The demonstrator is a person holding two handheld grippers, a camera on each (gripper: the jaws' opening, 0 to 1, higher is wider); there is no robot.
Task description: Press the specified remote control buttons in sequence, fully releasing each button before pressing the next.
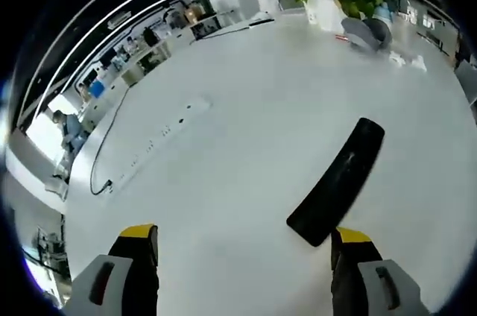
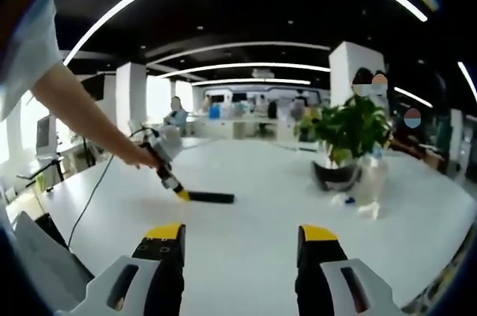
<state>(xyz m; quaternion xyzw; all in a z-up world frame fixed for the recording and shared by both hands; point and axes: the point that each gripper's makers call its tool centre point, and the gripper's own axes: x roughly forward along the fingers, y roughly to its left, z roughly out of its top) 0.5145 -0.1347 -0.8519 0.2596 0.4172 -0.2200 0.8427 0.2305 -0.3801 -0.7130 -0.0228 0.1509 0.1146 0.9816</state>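
The white table (image 1: 246, 92) carries a potted plant (image 2: 350, 133) well beyond the black remote (image 1: 339, 179). The left gripper (image 1: 242, 256), jaws apart, hovers just short of the remote; right gripper (image 2: 242, 256) waits apart, jaws spread. Approach step, likely; next calls for lowering onto a button

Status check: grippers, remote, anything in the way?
Left gripper open, just short of the remote. Right gripper open, held back. Remote flat on the white table. Power strip off to the side, not in the way.
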